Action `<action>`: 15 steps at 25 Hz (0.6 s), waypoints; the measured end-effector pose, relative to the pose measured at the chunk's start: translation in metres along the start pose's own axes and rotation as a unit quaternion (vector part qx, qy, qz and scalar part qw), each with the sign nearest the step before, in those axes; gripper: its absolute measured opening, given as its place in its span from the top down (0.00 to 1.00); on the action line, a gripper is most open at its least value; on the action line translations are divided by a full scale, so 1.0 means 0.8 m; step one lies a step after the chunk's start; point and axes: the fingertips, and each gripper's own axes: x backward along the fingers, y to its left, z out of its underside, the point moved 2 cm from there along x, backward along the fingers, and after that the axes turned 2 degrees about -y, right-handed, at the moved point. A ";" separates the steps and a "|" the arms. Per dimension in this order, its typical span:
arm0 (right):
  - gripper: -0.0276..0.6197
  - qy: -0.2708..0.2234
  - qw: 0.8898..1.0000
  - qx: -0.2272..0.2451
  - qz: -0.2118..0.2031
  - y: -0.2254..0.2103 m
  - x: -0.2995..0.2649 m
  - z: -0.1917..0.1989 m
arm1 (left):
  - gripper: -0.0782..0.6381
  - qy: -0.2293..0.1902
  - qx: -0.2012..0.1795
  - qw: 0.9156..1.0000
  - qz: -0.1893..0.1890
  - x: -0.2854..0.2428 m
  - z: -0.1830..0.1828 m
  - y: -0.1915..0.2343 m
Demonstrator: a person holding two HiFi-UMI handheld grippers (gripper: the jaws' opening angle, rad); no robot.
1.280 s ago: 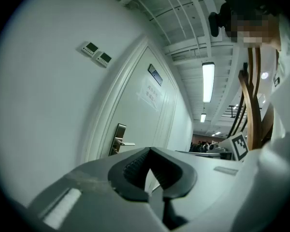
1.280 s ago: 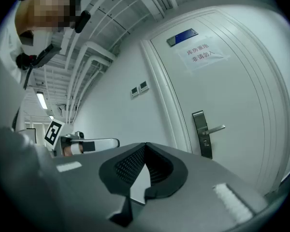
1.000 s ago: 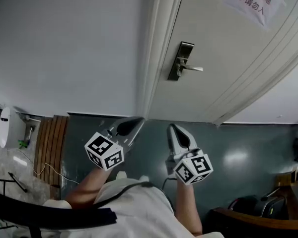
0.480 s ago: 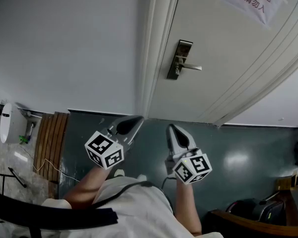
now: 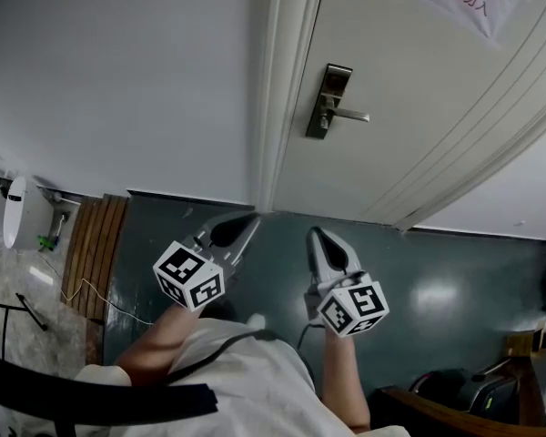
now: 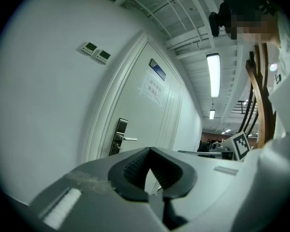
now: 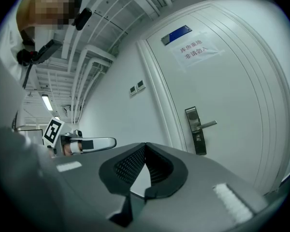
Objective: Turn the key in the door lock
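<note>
Lighting is even and moderately bright. In the left gripper view a ceiling strip light (image 6: pixel 213 76) burns overexposed with a smaller lamp (image 6: pixel 212 114) beyond it, and the head view shows a soft glare patch on the floor (image 5: pixel 432 291). The wall (image 5: pixel 118 80) and door (image 5: pixel 419 107) are flatly lit, with only faint shading along the door frame (image 5: pixel 278 89). Both gripper views are fisheye, with straight lines bowed, black vignette at the corners and the nearest foreground soft. The head view bends the door's edges toward its right border.
</note>
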 end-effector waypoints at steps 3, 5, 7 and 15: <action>0.94 -0.003 1.000 -0.008 0.002 -0.006 0.005 0.000 | 0.88 0.001 0.000 1.000 -0.007 0.003 0.002 0.001; 0.95 -0.005 1.000 -0.009 0.003 -0.007 0.006 -0.002 | 0.88 0.000 -0.001 1.000 -0.012 0.004 0.002 0.005; 0.95 -0.005 1.000 -0.009 0.006 -0.011 0.006 -0.002 | 0.88 -0.001 -0.002 1.000 -0.014 0.002 0.002 0.007; 0.95 -0.001 1.000 -0.005 0.025 -0.030 -0.012 0.004 | 0.88 0.001 -0.006 1.000 -0.002 -0.023 0.004 0.030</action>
